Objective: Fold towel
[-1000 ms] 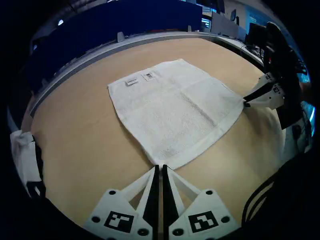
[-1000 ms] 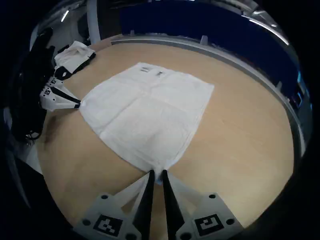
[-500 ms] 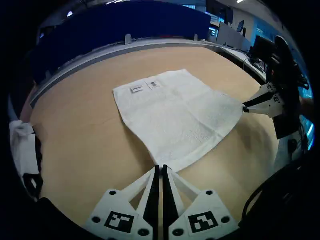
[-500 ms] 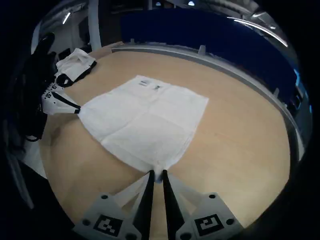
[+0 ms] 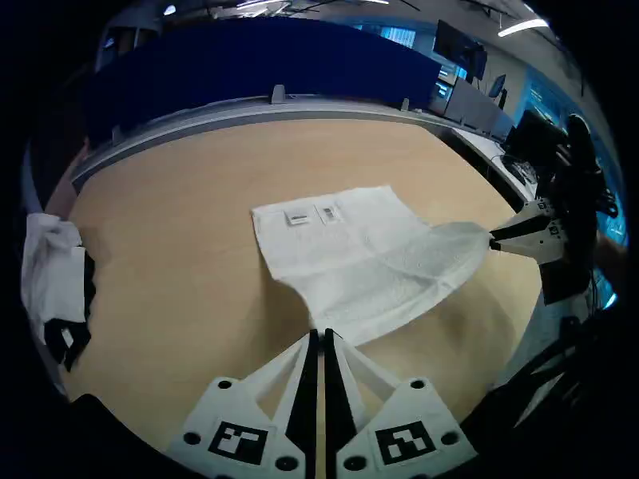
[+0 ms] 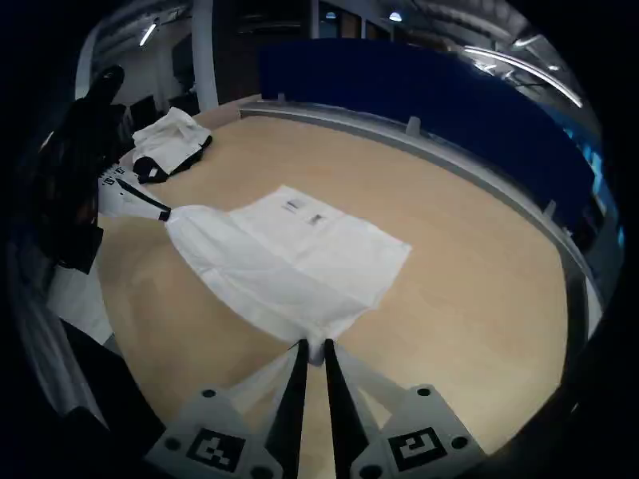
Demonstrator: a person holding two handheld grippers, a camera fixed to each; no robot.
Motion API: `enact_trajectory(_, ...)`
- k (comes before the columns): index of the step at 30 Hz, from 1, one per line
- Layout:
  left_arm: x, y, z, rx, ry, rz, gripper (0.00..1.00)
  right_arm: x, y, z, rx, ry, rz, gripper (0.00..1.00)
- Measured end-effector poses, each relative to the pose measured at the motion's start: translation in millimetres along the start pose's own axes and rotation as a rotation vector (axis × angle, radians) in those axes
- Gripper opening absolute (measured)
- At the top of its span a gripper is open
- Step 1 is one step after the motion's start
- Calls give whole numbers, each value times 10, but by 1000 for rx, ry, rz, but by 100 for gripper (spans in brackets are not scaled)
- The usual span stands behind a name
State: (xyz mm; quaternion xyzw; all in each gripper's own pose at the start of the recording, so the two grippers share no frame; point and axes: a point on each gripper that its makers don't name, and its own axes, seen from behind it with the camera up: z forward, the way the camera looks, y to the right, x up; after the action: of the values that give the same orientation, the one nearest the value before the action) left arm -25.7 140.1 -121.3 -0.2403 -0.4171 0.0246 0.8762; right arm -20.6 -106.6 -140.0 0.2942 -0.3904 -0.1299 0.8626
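Both near corners of the white terry towel (image 5: 367, 259) have risen off the light wooden round table (image 5: 176, 239) since one second ago, and the near half of the cloth now hangs in the air as a sagging sheet between the two tools. Its far half lies flat on the table top, with two small sewn labels (image 5: 313, 214) facing up close to the far edge. The left gripper (image 5: 322, 335) has its two fingers pressed together on one near corner; they meet with almost no gap, and the cloth begins right at their tips. The right gripper (image 6: 315, 345) pinches the other near corner in the same way, with a small piece of white fabric showing between its fingertips. In the left gripper view the right gripper is seen farther off at the right side, its tips on the raised towel corner. A heap of white and black cloth (image 6: 172, 140) lies near the table's edge, well apart from the towel. A dark blue partition wall (image 5: 255, 60) stands behind the far rim of the table
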Motion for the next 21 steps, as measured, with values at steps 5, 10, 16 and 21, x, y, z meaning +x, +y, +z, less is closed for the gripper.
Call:
enact_trajectory(5,53,90,-227,-17,12,-49,5,85,-35,-218,2,4,-22,16)
enact_trajectory(10,60,158,-351,-28,21,-85,5,132,-48,-342,0,4,-33,16)
enact_trajectory(16,65,179,-334,-29,23,-110,5,124,-1,-328,-3,-9,-35,16)
enact_trajectory(21,186,133,-245,-21,37,-116,5,151,92,-244,-8,-19,-32,16)
